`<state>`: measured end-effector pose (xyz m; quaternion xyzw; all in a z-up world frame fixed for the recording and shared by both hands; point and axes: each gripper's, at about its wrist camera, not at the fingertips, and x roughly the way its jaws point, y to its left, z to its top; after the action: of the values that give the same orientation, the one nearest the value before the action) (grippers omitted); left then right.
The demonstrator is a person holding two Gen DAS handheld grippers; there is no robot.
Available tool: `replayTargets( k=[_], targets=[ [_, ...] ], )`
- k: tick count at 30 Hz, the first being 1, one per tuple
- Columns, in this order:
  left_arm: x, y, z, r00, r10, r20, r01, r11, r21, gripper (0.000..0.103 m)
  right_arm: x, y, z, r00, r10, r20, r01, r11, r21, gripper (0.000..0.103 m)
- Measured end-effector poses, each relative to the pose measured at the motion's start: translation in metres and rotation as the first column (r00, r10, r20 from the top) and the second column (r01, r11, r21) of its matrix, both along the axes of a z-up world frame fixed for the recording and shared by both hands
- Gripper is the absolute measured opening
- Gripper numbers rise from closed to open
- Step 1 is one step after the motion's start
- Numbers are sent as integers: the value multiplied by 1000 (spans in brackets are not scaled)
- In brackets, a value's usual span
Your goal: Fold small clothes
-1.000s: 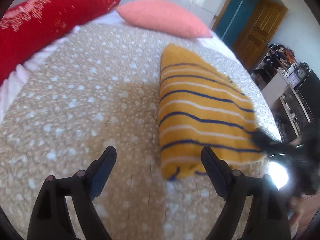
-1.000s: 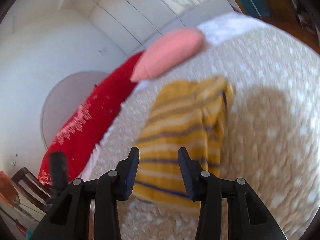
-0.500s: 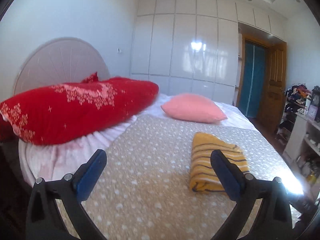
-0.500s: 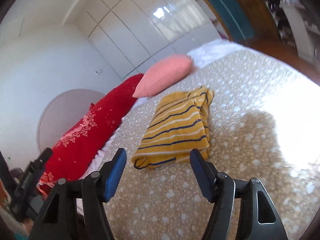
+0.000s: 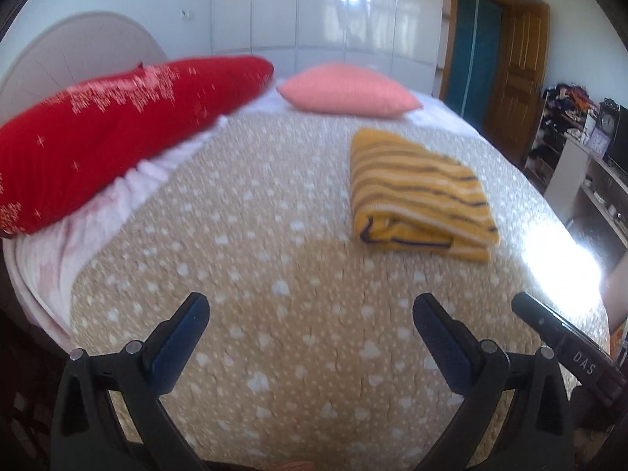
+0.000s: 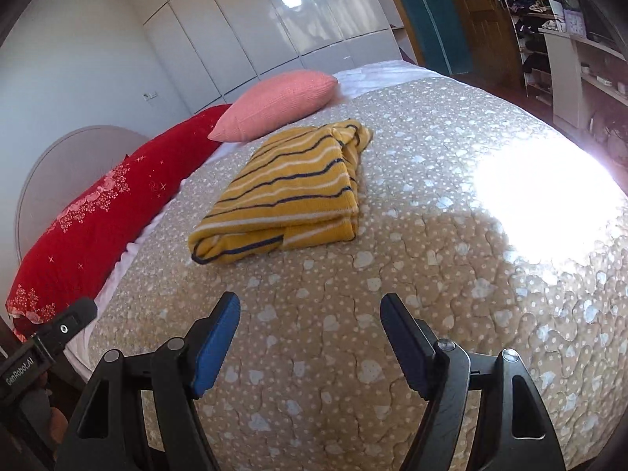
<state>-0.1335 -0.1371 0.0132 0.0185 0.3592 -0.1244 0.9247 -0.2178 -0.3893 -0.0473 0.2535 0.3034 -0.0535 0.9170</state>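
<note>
A yellow garment with navy and white stripes lies folded into a thick rectangle on the beige spotted bedspread. My left gripper hovers over the near part of the bed, well short of the garment, wide open and empty. My right gripper is also back from the garment; its jaws are opening with nothing between them. Part of the right gripper's body shows at the right edge of the left wrist view, and the left one at the left edge of the right wrist view.
A long red pillow and a pink cushion lie at the head of the bed. White wardrobes, a wooden door and cluttered shelves line the room. Sunlight glares on the bed's right side.
Both grippers have pulled back from the folded garment, which now lies farther off. Both have opened wider; the right one was nearly shut beside the garment's edge a second ago.
</note>
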Motion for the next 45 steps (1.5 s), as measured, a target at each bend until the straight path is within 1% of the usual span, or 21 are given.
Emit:
replayTargets(
  k=[2,4,11,19,45],
  targets=[
    [3,-3,-7,1000,-1,-25,1,1000,15,103,2,-1,-4,1000,-3,-12,3,1000,2,79],
    [5,-5,-11,999,-2,-33,3,1000,29,103,4,-2,-8,1000,-8,-22,8,1000,2,79],
    [11,-9,-22,997,-8,-73,12,999,47,103,8,-4,-13,999,-16,-42,16,1000,-12,79],
    [11,-10,-26,996,-14,-86,20,998,58,103,10,-2,-17,998,-12,-59,11,1000,-22,80],
    [11,-17,-38,987,-58,-153,66,997,43,103,12,-1,-19,997,-13,-77,10,999,-36,83]
  ],
)
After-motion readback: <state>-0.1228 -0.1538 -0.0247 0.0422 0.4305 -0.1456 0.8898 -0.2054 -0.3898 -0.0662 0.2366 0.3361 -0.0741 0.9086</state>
